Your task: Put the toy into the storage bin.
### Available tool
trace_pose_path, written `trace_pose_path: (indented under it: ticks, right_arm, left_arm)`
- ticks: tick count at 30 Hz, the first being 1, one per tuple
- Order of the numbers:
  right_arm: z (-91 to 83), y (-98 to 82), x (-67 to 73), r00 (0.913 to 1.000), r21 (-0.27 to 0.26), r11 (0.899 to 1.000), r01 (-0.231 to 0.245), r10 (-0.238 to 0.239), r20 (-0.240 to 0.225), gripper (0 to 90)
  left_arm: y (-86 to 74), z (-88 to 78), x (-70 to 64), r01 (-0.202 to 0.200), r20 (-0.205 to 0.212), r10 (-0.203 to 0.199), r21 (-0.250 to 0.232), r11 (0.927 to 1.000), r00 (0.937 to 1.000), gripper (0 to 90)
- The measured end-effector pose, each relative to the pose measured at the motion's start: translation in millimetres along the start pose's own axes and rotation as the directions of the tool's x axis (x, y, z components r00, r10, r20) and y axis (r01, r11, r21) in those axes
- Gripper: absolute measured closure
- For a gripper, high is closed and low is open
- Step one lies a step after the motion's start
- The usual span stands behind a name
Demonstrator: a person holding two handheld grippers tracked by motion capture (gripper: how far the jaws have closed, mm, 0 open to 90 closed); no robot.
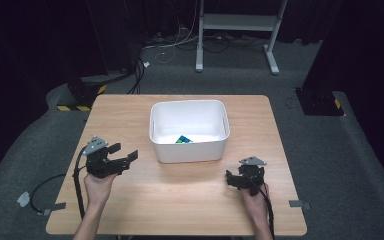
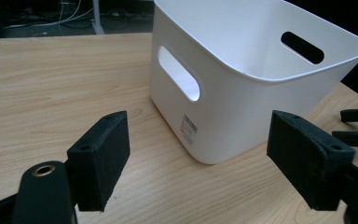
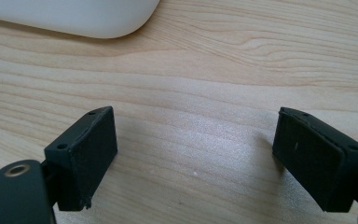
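small printed label [image 2: 189, 129] sitting low on the near side wall of the white bin [image 2: 242, 112], its red and grey print showing too blurred to read

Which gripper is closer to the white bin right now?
Left, by a little. The left gripper sits off the white bin's front-left corner, jaws open toward it. The right gripper rests below the front-right corner, jaws open over bare table.

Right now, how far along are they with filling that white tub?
One colourful cube already lies inside the white tub. Nothing is in hand: the left gripper and right gripper rest open on the table. Nothing further waits on the tabletop, so it looks about finished.
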State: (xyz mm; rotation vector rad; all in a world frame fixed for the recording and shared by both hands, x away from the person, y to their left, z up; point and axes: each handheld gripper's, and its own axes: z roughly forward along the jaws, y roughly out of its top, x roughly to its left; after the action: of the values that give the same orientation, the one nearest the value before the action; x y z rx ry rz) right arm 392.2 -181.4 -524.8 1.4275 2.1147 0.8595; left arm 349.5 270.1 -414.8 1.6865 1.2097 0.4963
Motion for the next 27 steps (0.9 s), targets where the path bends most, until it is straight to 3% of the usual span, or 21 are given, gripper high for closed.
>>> trace_pose_path:
  ticks: [27]
  right_arm:
    - [0.0, 0.0, 0.0, 1.0, 0.0, 1.0, 0.0, 0.0, 0.0, 13.5]
  left_arm:
    - [-17.6, 3.4, 5.5, 0.024, -0.011, -0.024, 0.023, 0.9994, 0.9996, 21.6]
